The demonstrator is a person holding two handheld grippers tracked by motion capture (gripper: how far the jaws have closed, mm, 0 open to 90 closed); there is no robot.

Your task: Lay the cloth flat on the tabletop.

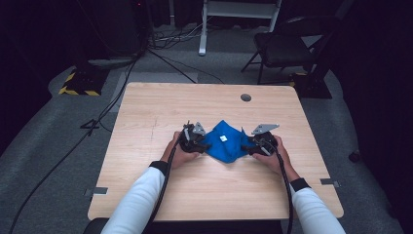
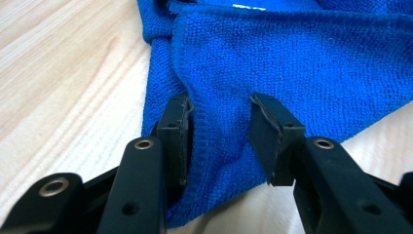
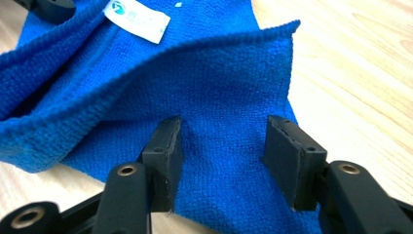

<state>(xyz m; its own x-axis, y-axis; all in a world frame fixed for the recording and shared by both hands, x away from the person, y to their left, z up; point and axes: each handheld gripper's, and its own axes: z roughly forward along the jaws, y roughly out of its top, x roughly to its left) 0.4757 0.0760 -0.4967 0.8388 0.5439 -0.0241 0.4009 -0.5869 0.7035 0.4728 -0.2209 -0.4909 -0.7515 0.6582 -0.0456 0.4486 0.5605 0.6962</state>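
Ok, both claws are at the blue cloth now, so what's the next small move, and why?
Probably close both claws on the cloth. The left claw stands open with a fold edge of the blue cloth between its pads, and the right claw is open over a cloth corner; neither pinches yet. The cloth lies crumpled, so a firm grip on both sides likely comes before any pull.

A wooden table (image 1: 160,105) stands on grey carpet (image 1: 58,146); a dark, possibly folding chair (image 1: 285,46) sits behind.

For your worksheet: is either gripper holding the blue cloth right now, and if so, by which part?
Neither holds it. The left gripper and right gripper stand open over the blue cloth, jaws apart above opposite corners.
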